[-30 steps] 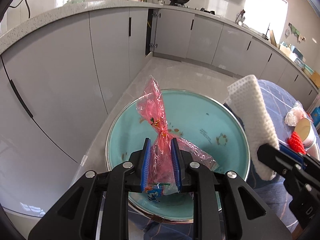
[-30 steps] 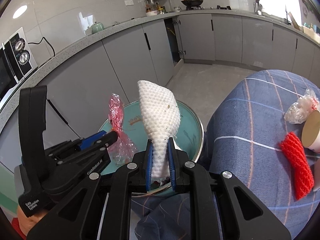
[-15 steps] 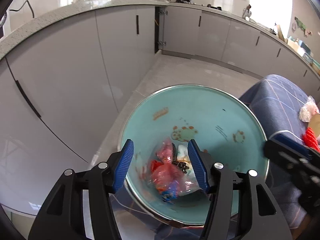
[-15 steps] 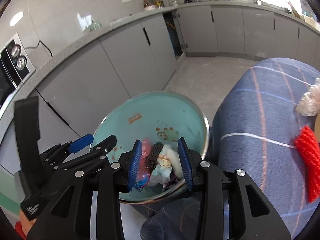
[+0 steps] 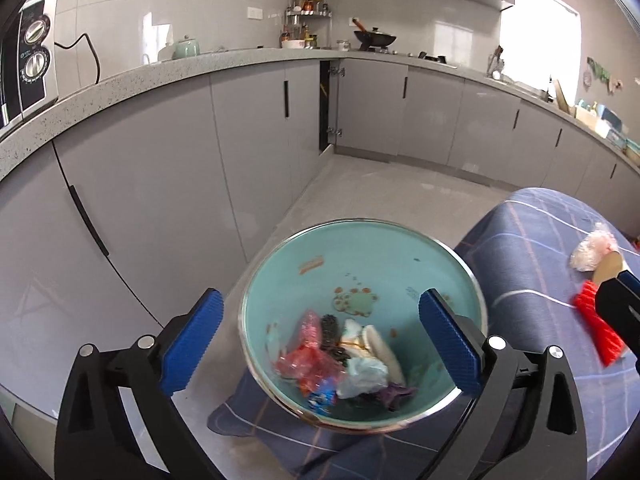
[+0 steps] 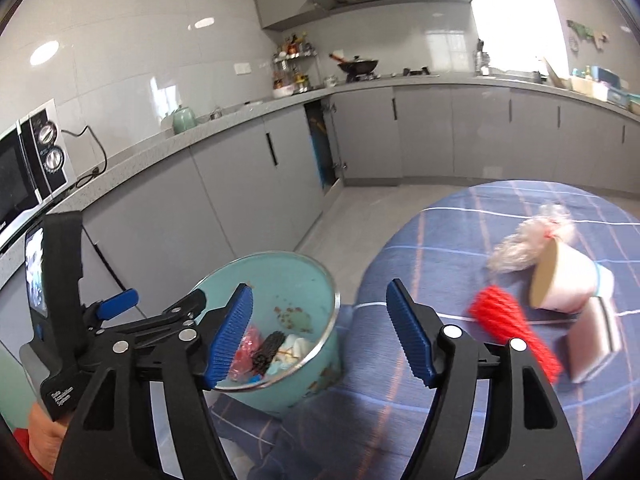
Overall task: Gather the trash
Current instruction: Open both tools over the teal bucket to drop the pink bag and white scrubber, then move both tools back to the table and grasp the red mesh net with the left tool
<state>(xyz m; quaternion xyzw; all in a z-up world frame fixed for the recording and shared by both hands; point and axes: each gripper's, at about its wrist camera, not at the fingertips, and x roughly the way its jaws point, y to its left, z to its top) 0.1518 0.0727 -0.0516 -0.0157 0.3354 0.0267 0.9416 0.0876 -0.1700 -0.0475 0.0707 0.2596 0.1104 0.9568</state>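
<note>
A teal bin (image 5: 360,248) with a metal rim stands beside the table; it also shows in the right wrist view (image 6: 288,276). Inside lie the pink plastic bag (image 5: 308,360), a white foam net (image 5: 380,348) and other scraps. My left gripper (image 5: 320,340) is open and empty above the bin. My right gripper (image 6: 320,332) is open and empty between the bin and the table. On the blue checked tablecloth (image 6: 460,240) lie a red foam net (image 6: 508,324), a tipped paper cup (image 6: 568,280) and a crumpled clear plastic bag (image 6: 528,236).
Grey kitchen cabinets (image 5: 160,184) stand close behind the bin, with a microwave (image 6: 28,172) on the counter. A flat pinkish box (image 6: 592,340) lies by the cup. Grey tiled floor (image 5: 380,188) stretches beyond the bin.
Both grippers opened and dropped the pink bag and white foam net into the bin, then drew back and up. The right gripper has swung right toward the table.
</note>
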